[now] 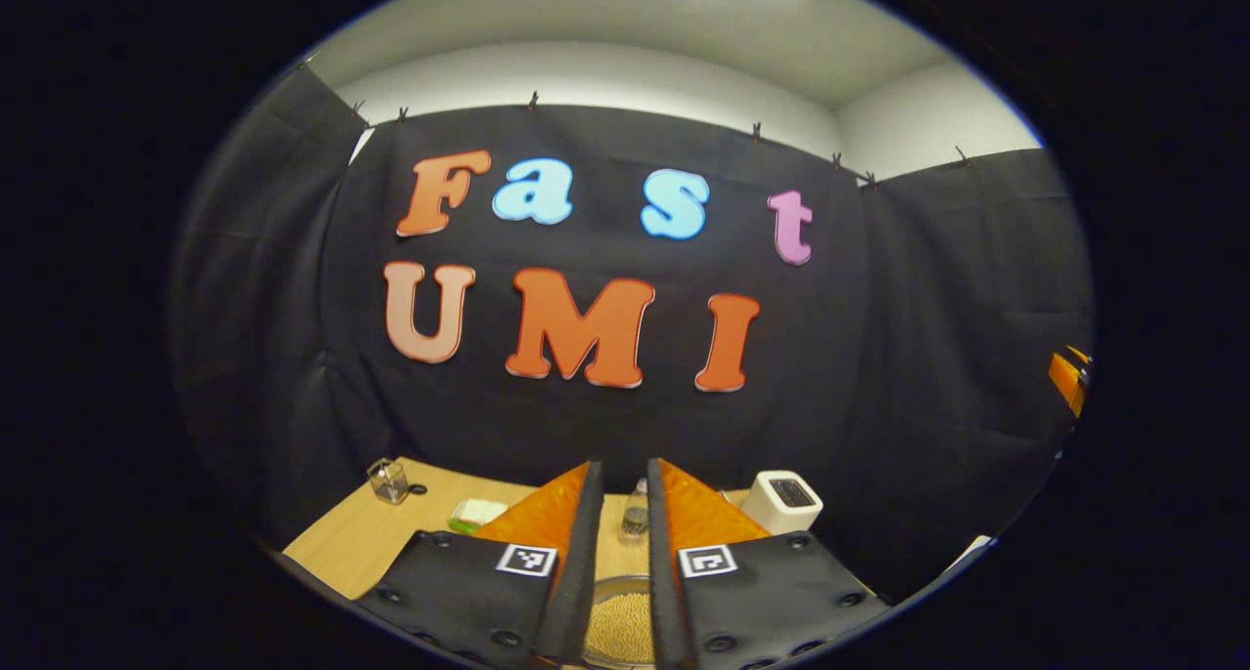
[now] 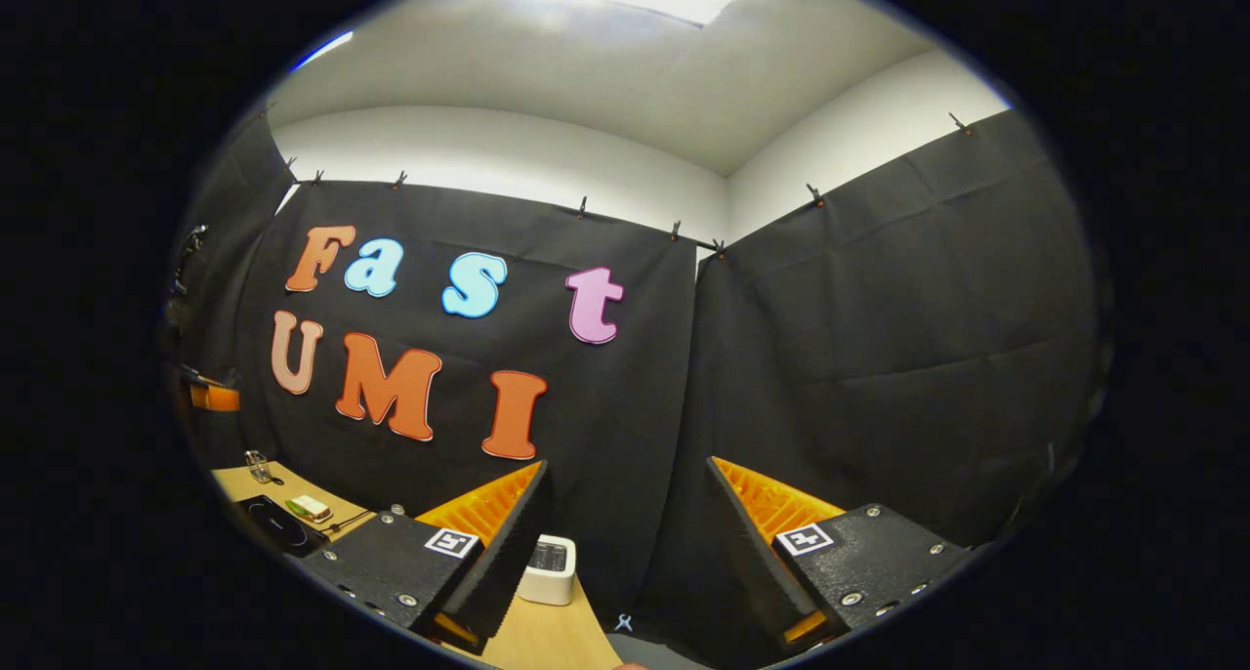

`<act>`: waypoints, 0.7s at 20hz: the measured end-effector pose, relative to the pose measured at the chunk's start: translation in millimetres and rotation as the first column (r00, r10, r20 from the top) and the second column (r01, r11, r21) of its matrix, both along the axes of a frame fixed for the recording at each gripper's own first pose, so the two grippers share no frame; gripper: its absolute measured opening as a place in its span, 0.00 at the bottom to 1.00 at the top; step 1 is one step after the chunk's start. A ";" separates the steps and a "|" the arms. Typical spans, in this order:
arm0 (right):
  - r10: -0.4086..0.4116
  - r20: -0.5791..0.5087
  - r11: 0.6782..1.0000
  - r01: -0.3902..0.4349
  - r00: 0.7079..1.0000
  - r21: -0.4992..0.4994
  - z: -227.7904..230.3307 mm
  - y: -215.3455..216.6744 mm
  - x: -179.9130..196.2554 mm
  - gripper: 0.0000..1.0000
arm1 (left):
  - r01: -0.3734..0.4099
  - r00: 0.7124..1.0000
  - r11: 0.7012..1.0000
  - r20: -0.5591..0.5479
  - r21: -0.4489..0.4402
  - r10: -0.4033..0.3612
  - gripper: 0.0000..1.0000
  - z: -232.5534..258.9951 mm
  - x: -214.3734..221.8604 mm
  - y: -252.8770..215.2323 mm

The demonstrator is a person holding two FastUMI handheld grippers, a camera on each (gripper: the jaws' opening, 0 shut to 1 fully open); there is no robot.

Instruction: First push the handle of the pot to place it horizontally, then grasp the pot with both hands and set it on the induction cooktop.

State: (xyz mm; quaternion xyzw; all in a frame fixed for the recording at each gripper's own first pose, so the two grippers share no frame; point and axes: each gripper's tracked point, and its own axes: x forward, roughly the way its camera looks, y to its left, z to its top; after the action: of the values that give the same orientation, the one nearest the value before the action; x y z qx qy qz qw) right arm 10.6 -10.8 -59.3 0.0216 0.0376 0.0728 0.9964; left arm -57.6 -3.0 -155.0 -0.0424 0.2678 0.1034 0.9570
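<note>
Black cloth booth wall [image 1: 859, 377] hangs behind a light wooden table [image 1: 361, 538]; in the right gripper view the same wall [image 2: 879, 338] meets at a corner and the table [image 2: 547, 641] runs along its foot.

Left gripper [image 1: 623, 553]: raised above the table, fingers nearly together, only a narrow slit between them, nothing gripped. Through that slit, low in the left gripper view, a round metal-rimmed vessel holding pale yellow grains [image 1: 620, 626] sits directly beneath the fingers; whether this is the pot cannot be told, and no handle can be made out.

Right gripper [image 2: 625, 543]: jaws spread wide, holding nothing, pointed at the wall corner.

Black flat induction cooktop [image 2: 276, 523] lies on the table at far left of the right gripper view, apart from both grippers.

White rounded box with a dark top panel [image 1: 786, 501] stands near the wall; seen also between the right fingers [image 2: 549, 569].

Small items: green-and-white flat packet [image 1: 476, 515], clear glass container [image 1: 389, 481], small clear bottle [image 1: 635, 519] beyond the left fingertips.
</note>
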 end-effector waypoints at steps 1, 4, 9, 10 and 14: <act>0.009 -0.005 1.000 -0.009 1.000 0.000 -4.3 1.5 1.0 0.95 | -0.022 0.998 1.000 -0.061 -0.021 0.021 0.29 -19.4 -10.7 0.6; 0.030 -0.028 1.000 -0.030 0.999 0.011 -18.3 9.0 8.1 0.95 | -0.107 0.968 0.992 -0.235 -0.070 0.088 0.09 -72.9 -45.9 4.3; 0.068 -0.095 0.997 -0.065 0.993 0.028 -50.6 19.2 6.6 0.95 | -0.207 0.850 0.972 -0.512 -0.110 0.123 0.10 -152.2 -112.3 -3.6; 0.067 -0.104 0.998 -0.064 0.992 0.026 -56.8 19.1 7.0 0.95 | -0.220 0.819 0.971 -0.560 -0.098 0.129 0.10 -165.0 -125.7 -4.9; 0.051 -0.143 0.999 -0.051 0.988 0.006 -77.8 9.9 0.7 0.95 | -0.258 0.682 0.963 -0.721 -0.080 0.123 0.09 -214.0 -177.1 -22.0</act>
State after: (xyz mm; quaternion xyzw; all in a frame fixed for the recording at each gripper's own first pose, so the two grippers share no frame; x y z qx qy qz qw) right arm 11.3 -0.9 -137.1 0.0271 0.1093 0.0967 0.9889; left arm -234.7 -25.0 -369.1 -0.1108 0.6173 0.1869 0.7562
